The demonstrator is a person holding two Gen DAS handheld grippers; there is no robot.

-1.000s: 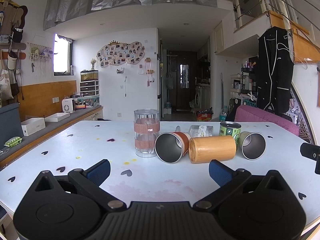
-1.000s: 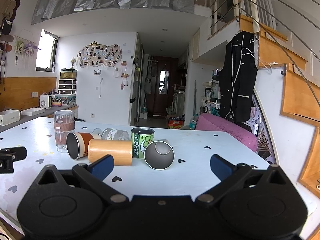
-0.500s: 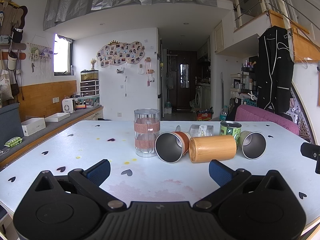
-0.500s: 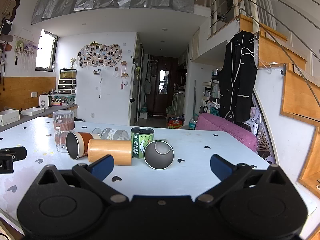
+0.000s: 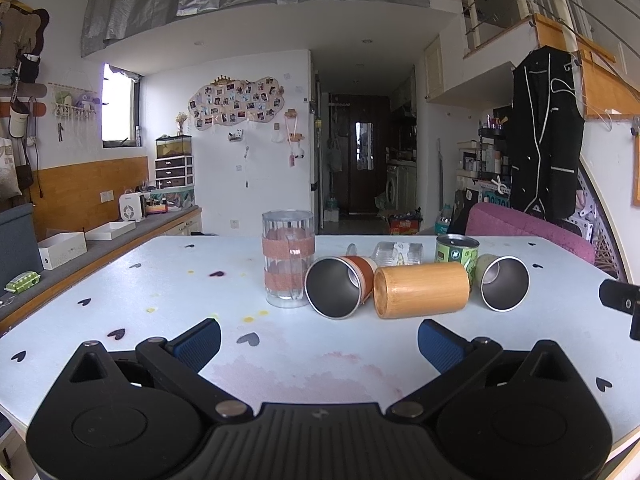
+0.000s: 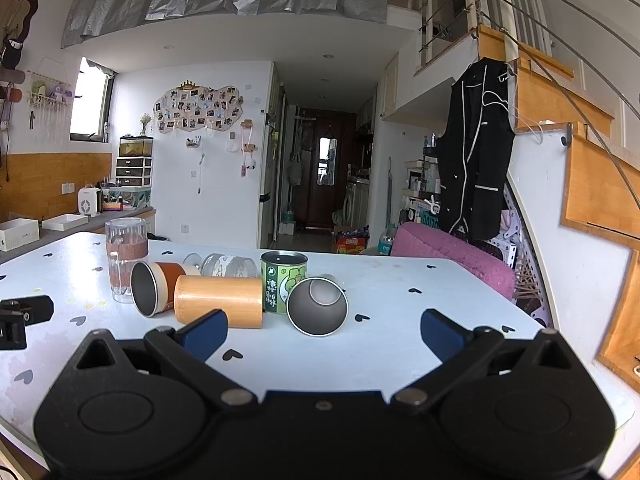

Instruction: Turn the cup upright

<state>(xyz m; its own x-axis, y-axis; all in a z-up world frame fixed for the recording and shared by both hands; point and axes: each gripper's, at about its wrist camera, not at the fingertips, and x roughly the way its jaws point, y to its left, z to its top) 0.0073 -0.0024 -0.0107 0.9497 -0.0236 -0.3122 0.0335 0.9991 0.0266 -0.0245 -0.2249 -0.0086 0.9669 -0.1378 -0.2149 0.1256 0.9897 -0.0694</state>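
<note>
Several cups lie on their sides in a row on the white table: an orange steel-lined cup, a bamboo cup, a clear glass behind them, and a green steel-lined cup. A clear tumbler with pink bands and a green tin stand upright. My left gripper is open and empty, short of the orange cup. My right gripper is open and empty, short of the green cup.
The table bears small heart marks. A pink chair back stands at the far right edge. A counter with white boxes runs along the left. The right gripper's side shows at the left view's right edge.
</note>
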